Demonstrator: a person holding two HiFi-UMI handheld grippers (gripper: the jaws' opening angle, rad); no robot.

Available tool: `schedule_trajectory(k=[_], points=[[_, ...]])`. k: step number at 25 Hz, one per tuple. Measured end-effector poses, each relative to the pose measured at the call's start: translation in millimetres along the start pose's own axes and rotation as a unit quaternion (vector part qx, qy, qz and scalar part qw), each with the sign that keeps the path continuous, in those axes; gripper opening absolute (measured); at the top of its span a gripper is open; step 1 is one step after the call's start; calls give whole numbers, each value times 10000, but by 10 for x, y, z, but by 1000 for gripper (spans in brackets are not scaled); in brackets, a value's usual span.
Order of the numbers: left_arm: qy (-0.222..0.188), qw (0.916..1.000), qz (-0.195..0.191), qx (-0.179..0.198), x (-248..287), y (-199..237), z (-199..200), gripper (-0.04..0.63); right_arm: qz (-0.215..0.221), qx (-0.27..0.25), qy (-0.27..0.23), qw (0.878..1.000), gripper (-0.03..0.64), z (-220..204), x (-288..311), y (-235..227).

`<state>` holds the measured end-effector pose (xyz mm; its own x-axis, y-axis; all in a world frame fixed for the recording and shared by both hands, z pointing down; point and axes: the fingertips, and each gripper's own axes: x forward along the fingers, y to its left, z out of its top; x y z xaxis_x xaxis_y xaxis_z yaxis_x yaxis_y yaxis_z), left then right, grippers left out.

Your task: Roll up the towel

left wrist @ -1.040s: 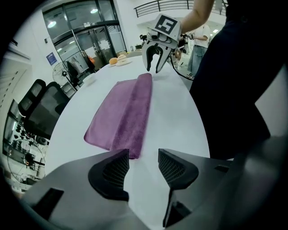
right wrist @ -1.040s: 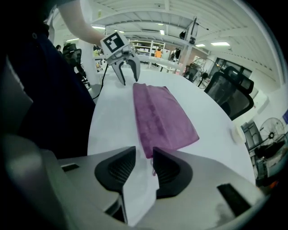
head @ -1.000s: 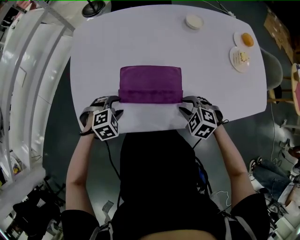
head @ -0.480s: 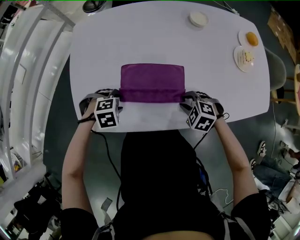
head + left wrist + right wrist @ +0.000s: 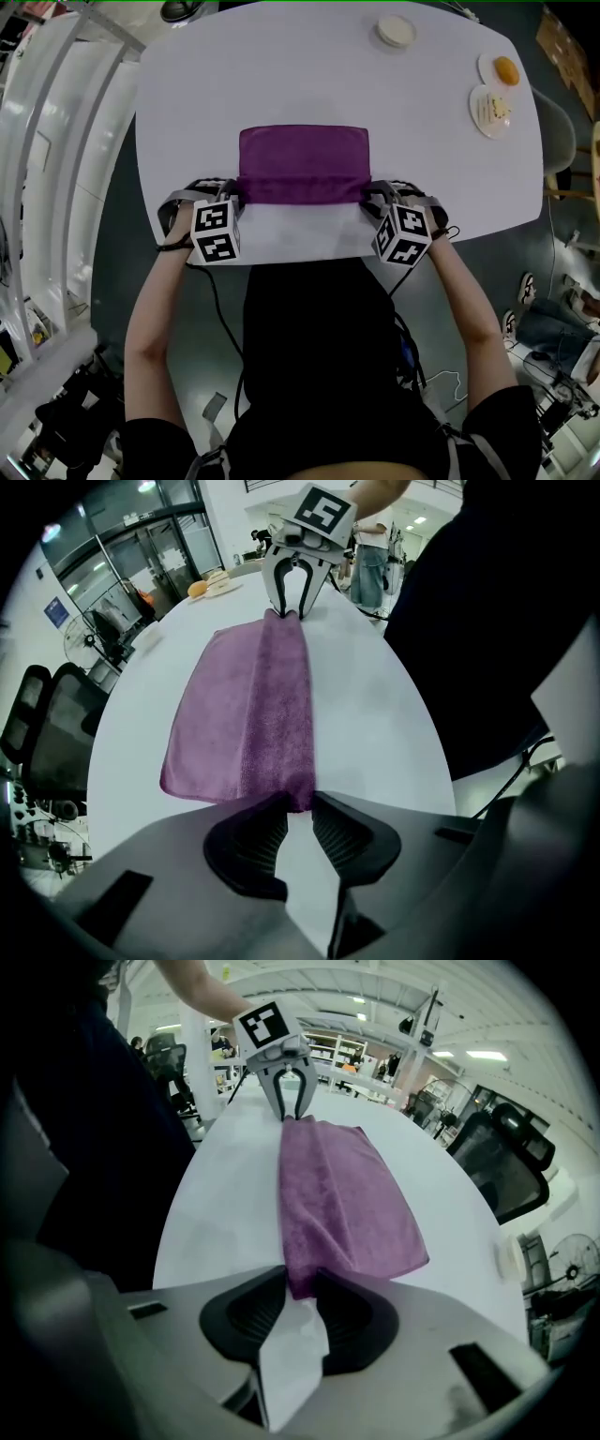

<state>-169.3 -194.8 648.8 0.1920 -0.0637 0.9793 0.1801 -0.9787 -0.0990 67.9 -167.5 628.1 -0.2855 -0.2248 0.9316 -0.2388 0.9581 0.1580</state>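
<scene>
A purple towel (image 5: 303,159) lies flat on the white table (image 5: 234,84), its near edge turned over into a thick fold (image 5: 302,192). My left gripper (image 5: 232,195) stands at the fold's left end, pointing steeply down. Its jaws are closing, and the fold's corner (image 5: 292,789) sits pinched between the tips of my left gripper (image 5: 298,803). My right gripper (image 5: 371,198) is at the fold's right end. In its own view my right gripper (image 5: 300,1283) is shut on that corner of the towel (image 5: 323,1194). Each gripper view shows the other gripper at the far end.
At the table's far right stand a plate with food (image 5: 491,105) and a plate with an orange thing (image 5: 502,71). A small round white dish (image 5: 396,31) sits at the far edge. The near table edge runs just under both grippers. An office chair (image 5: 502,1171) stands beside the table.
Both grippers have come in and down onto the ends of the towel's near fold. The left marker cube has rolled a little. The towel has kept its place.
</scene>
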Motion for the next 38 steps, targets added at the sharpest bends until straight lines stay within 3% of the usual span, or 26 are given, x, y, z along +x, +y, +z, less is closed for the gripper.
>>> schedule_trajectory(k=[2, 4, 13, 22, 32, 38], points=[[-6, 10000, 32, 19, -16, 11, 2, 77, -131, -6, 7, 9999, 43, 4, -15, -32], [-29, 10000, 76, -30, -24, 20, -4, 41, -145, 17, 16, 9999, 42, 9, -36, -30], [-290, 9982, 124, -514, -188, -170, 26, 34, -100, 276, -173, 9994, 21, 15, -268, 128], [-405, 9974, -246, -535, -261, -669, 66, 34, 396, 418, -242, 9980, 21, -4, -426, 597], [-517, 9943, 98, -932, -341, -129, 42, 34, 158, 1115, -511, 9923, 21, 63, -440, 52], [-475, 9933, 183, -1038, -289, 99, 19, 34, 75, 1233, -439, 9914, 21, 48, -342, -175]])
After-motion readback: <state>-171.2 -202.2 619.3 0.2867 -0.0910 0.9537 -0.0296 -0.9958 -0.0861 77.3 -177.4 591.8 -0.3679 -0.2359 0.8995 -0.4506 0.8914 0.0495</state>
